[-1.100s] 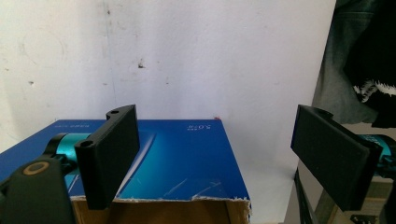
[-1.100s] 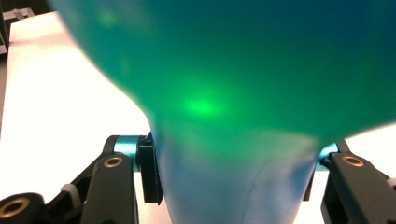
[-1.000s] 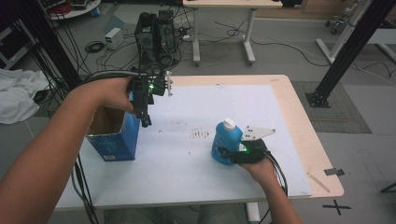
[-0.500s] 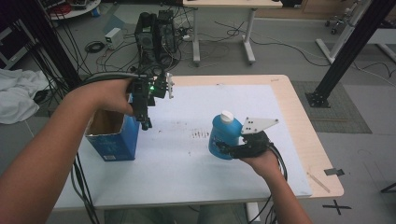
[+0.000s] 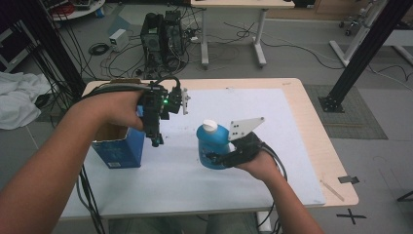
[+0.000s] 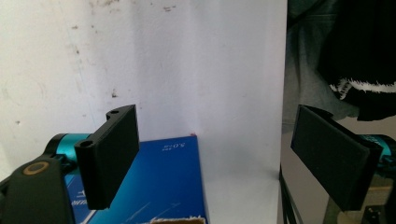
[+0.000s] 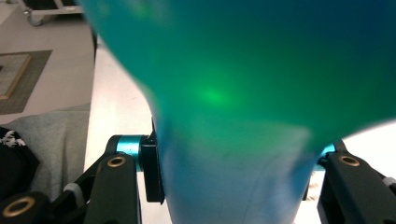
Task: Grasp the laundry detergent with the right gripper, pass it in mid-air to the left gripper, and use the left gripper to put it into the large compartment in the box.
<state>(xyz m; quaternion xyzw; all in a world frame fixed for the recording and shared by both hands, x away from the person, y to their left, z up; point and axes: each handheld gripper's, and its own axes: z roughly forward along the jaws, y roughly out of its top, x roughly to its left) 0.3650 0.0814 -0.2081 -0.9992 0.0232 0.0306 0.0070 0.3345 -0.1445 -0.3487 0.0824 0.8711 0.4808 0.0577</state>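
A blue bottle [image 5: 212, 147] with a white cap [image 5: 210, 126] hangs tilted just above the white mat, and my right gripper [image 5: 217, 159] is shut on its lower body. In the right gripper view the bottle [image 7: 233, 84] is a close teal blur squeezed between the jaws of the right gripper [image 7: 233, 184]. My left gripper [image 5: 156, 139] is open and points down beside the right side of an open blue box [image 5: 119, 148]. The left gripper view has the left gripper [image 6: 215, 161] with wide empty jaws over the mat and the box's blue side [image 6: 163, 179].
The wooden table [image 5: 311, 112] carries a white mat [image 5: 253, 112]. Behind it on the floor stand a computer tower [image 5: 163, 34], loose cables and another table [image 5: 234, 29]. A white cloth [image 5: 17, 102] lies at the left, and a black frame post [image 5: 363, 44] slants at the right.
The right gripper has lifted the bottle off the mat and carried it left toward the box. The left gripper has shifted slightly toward the near side, still open.
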